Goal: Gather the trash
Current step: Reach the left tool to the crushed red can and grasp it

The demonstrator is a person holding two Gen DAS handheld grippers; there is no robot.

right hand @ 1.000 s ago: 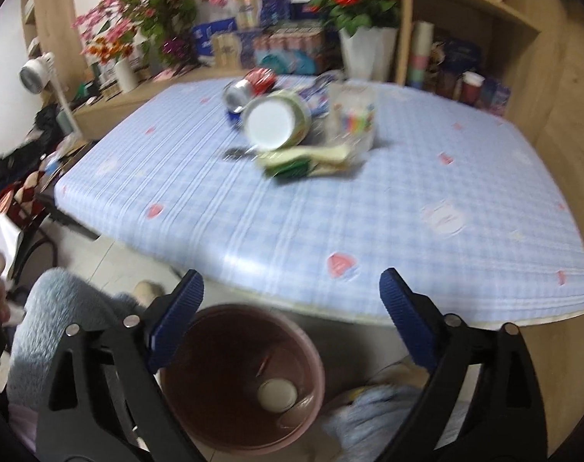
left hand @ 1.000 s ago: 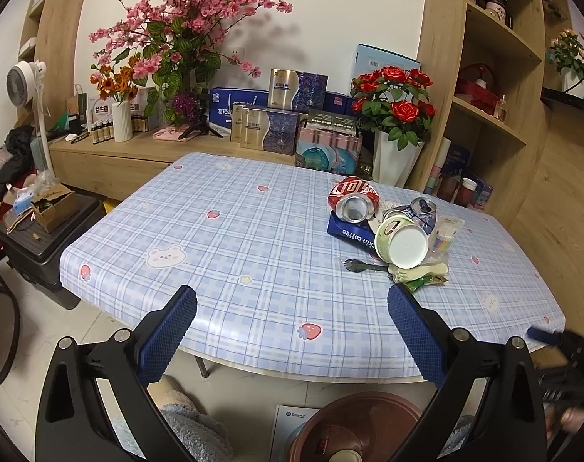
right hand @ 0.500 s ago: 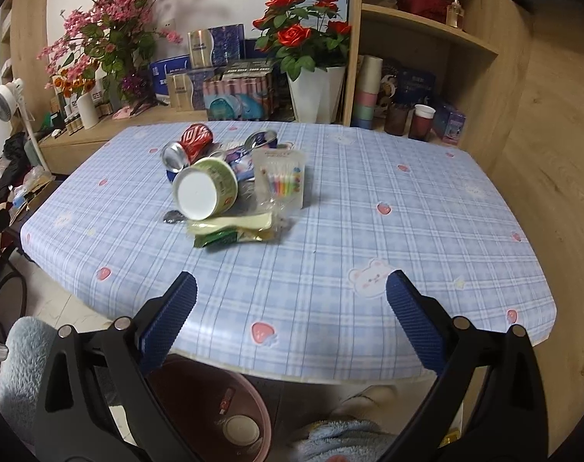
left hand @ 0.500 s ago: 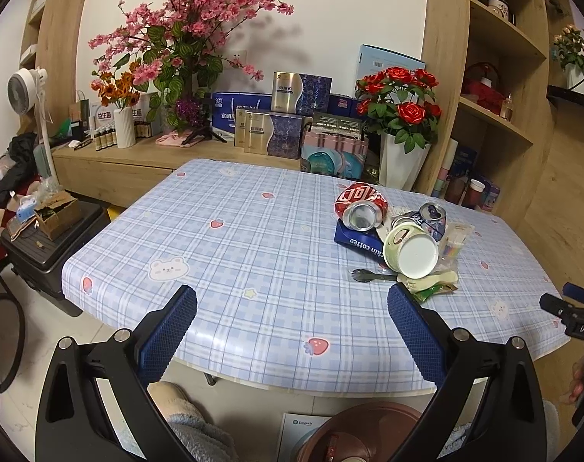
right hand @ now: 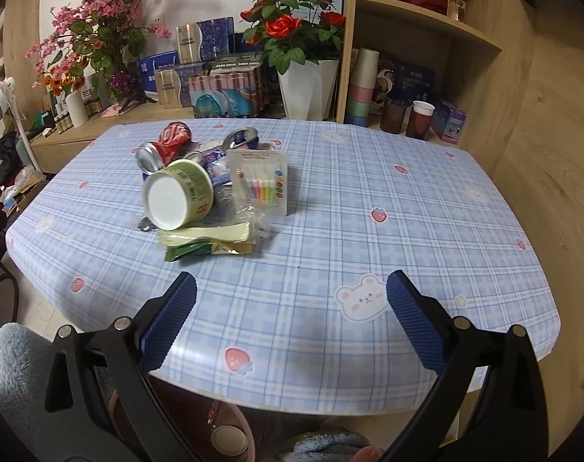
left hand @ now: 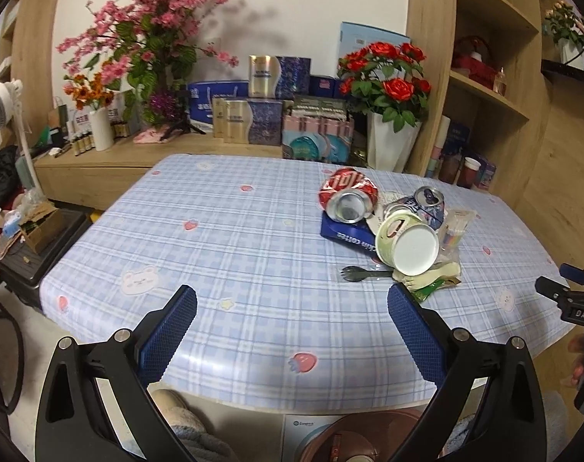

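Note:
A pile of trash lies on the blue plaid table (left hand: pixel 230 238): a red can (left hand: pixel 348 196), a blue can (left hand: pixel 427 202), a green paper cup on its side (left hand: pixel 405 242), a dark fork (left hand: pixel 363 272), wrappers (left hand: pixel 432 279) and a blue carton (left hand: pixel 346 233). The right wrist view shows the same cup (right hand: pixel 176 194), the red can (right hand: pixel 165 146), wrappers (right hand: pixel 207 240) and a candle packet (right hand: pixel 261 183). My left gripper (left hand: pixel 292 323) and right gripper (right hand: pixel 290 319) are both open and empty above the table's near edge. A brown bin (left hand: pixel 342 441) stands below the edge.
Red roses in a white vase (left hand: pixel 388 115), gift boxes (left hand: pixel 253 119) and pink blossoms (left hand: pixel 153 38) stand on a sideboard behind the table. Wooden shelves (right hand: pixel 427 38) with cups rise at the right. A fan (left hand: pixel 3 100) and cluttered boxes (left hand: pixel 34 227) are at the left.
Both grippers have risen from near the bin and moved forward over the table's near edge. The right view swung up from the bin to the table. Both stay open.

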